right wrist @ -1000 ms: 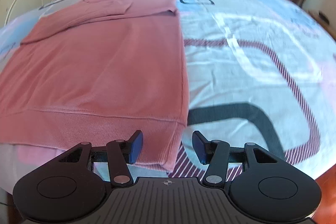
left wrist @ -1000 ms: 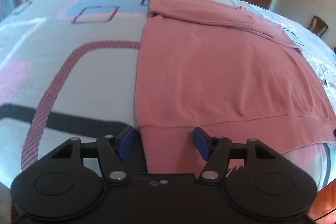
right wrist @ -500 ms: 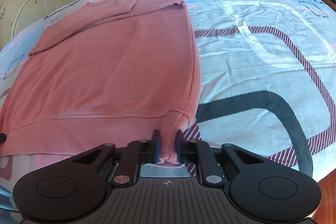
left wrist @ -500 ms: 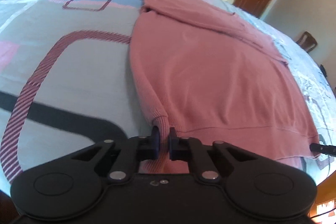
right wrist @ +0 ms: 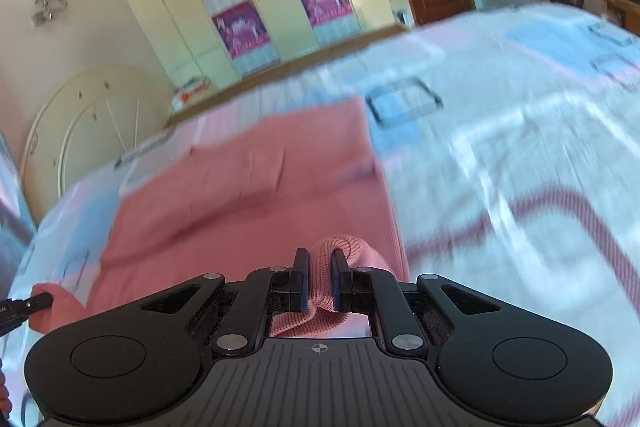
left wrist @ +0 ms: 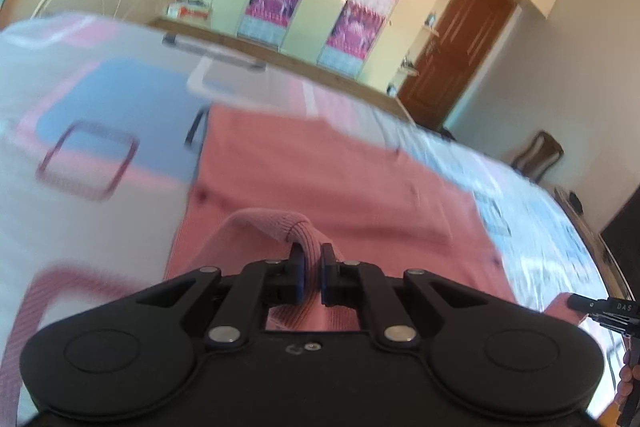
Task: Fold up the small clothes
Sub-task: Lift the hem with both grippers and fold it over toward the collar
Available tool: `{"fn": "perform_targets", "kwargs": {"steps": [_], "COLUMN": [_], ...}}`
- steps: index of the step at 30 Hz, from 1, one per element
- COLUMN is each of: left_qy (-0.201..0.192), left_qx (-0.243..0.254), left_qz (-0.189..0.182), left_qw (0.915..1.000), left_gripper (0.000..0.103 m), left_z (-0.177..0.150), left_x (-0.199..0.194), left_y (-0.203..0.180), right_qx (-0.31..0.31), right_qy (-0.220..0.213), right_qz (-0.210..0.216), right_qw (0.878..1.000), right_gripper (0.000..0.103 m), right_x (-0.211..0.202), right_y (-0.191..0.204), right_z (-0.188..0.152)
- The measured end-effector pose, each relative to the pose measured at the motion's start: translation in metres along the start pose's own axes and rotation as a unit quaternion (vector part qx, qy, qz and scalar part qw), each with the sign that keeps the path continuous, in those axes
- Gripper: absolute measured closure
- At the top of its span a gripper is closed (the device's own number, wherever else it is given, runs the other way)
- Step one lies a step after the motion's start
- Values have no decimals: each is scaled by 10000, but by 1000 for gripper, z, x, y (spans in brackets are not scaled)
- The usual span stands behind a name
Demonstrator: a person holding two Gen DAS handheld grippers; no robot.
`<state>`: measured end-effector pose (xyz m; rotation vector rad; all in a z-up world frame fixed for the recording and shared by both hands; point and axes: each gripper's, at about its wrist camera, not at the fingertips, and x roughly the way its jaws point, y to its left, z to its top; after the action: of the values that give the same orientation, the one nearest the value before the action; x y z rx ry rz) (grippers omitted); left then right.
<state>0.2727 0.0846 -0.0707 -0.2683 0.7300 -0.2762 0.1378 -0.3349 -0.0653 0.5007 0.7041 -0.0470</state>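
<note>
At the bottom centre of each wrist view a claw pinches a bunched corner of the pink sweater's ribbed hem: the left claw [left wrist: 311, 277] on the sweater [left wrist: 320, 187], the right claw [right wrist: 320, 281] on the sweater [right wrist: 248, 211], both pads pressed tight on cloth. The garment's body runs straight ahead of both claws, up the frame, flat on the bed [right wrist: 520, 131], its long axis along the pointing line. The fold likely carries the hem toward the far edge, mid-frame

Pink ribbed sweater [left wrist: 340, 179]; pale bedspread [right wrist: 520, 147] with maroon striped bands.
</note>
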Motion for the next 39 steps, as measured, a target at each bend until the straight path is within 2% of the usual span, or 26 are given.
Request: {"fn": "perform_targets", "kwargs": {"steps": [5,10,16,18,19,21,23,25,29,32,36,39], "left_qy": [-262,-220,182,374,450,499,417,279,220,209,148,388], "left_qx": [-27,-98,35,154,168,242,308,384,604,660,481,758], "left_qz": [93,386,861,1040,1074,1190,1221,1116,852,703,445,311], "left_qw": [9996,9990,9961,9938,9931,9913,9912,9926,9943,9951,9977,9959], "left_gripper": [97,97,95,87,80,66,41,39,39,39,37,37], "left_z": [59,92,101,99,97,96,96,97,101,104,109,108], "left_x": [56,121,187,203,206,207,202,192,181,180,176,184], "left_y": [-8,-4,4,9,14,20,24,26,28,29,33,30], "right_qx": [111,202,444,461,465,526,502,452,37,-283,-409,-419], "right_qy": [-210,-65,412,557,605,641,510,309,142,214,370,455], "right_qz": [44,-16,-183,-236,-237,-208,-255,-234,-103,107,208,295], "right_qw": [9997,9998,9980,9971,9968,9963,9971,9982,9998,9993,9983,9977], "right_gripper": [93,93,92,92,92,83,54,49,49,49,49,49], "right_x": [58,130,209,225,231,237,236,231,221,224,236,243], "right_y": [-4,-8,-24,-29,-31,-36,-40,-42,-41,-35,-29,-31], "right_z": [67,115,133,133,133,135,140,146,153,153,148,147]}}
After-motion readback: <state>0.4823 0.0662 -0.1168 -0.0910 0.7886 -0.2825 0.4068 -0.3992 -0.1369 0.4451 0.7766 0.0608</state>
